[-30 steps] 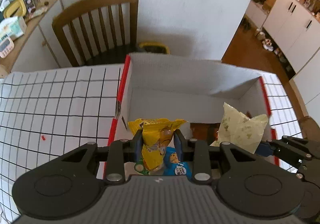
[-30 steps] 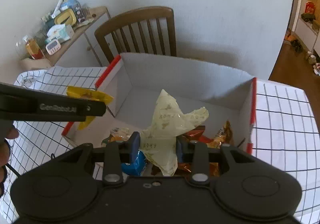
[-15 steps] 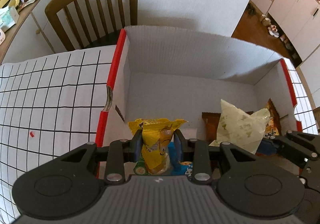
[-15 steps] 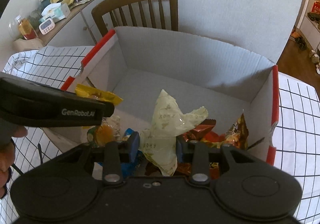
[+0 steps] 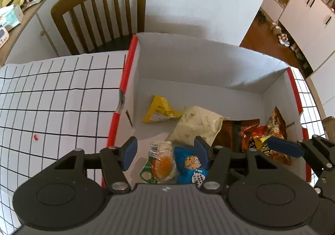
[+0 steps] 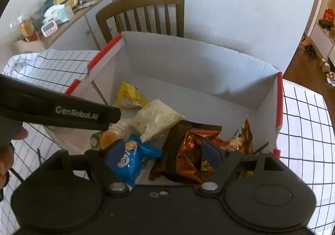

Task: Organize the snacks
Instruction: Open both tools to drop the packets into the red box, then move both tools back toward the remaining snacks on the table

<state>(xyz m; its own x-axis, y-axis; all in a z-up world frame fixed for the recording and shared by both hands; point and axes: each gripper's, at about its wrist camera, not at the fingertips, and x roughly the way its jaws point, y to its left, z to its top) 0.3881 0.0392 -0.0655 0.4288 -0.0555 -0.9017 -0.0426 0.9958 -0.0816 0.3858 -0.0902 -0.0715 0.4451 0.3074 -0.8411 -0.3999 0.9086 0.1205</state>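
A white cardboard box with red edges [image 5: 209, 63] [image 6: 188, 54] stands on the checked tablecloth. Inside lie a yellow snack bag [image 5: 160, 110] [image 6: 129, 96], a pale cream bag [image 5: 199, 123] [image 6: 156, 116], a blue cookie pack [image 5: 193, 163] [image 6: 132, 157], a green-and-orange pack [image 5: 160, 163] [image 6: 104, 137], and brown and orange foil bags [image 5: 247, 132] [image 6: 188, 151]. My left gripper [image 5: 165, 152] is open and empty above the box's near left part. My right gripper [image 6: 165, 152] is open and empty above the foil bags; it shows at the right of the left wrist view [image 5: 293, 149].
A wooden chair [image 5: 104, 13] [image 6: 144, 10] stands behind the table. A sideboard with clutter [image 5: 18, 10] [image 6: 60, 13] is at the far left. The checked tablecloth [image 5: 52, 98] [image 6: 303, 119] spreads on both sides of the box. White cabinets [image 5: 307, 10] stand at the far right.
Both grippers have opened. The yellow bag dropped from the left gripper and the cream bag from the right gripper; both now lie in the box.
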